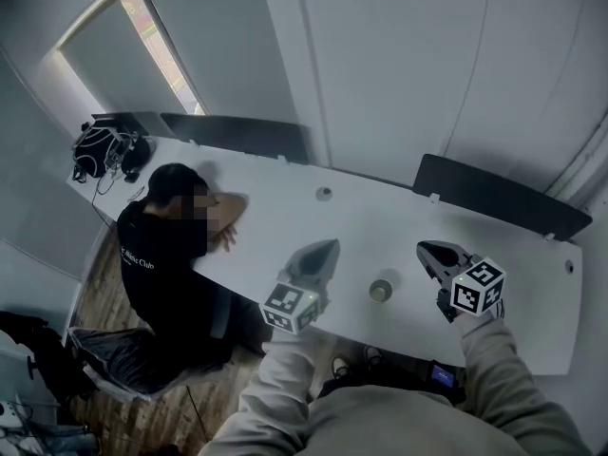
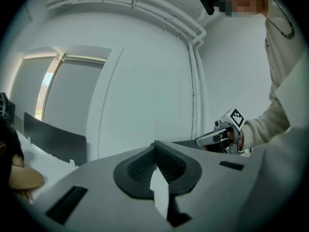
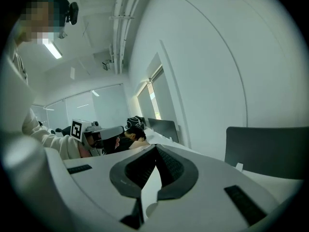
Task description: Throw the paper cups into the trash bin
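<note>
From my feed the long white counter (image 1: 285, 198) fills most of the head view, running from the far left corner to the lower right. A person in a black top (image 1: 166, 255) is slumped against its left side, one arm resting on the surface. Two dark flat panels (image 1: 499, 196) stand along the far edge.

My left gripper (image 1: 323, 253) hangs over the near edge of the counter. Its own view shows the left gripper (image 2: 155, 144) with jaws closed tip to tip and nothing between them. My right gripper (image 1: 425, 248) sits to the right, and its jaws (image 3: 155, 148) are likewise pressed together and empty.

The small beige paper cup (image 1: 381, 290) stands upright on the counter between the two grippers, touching neither.
</note>
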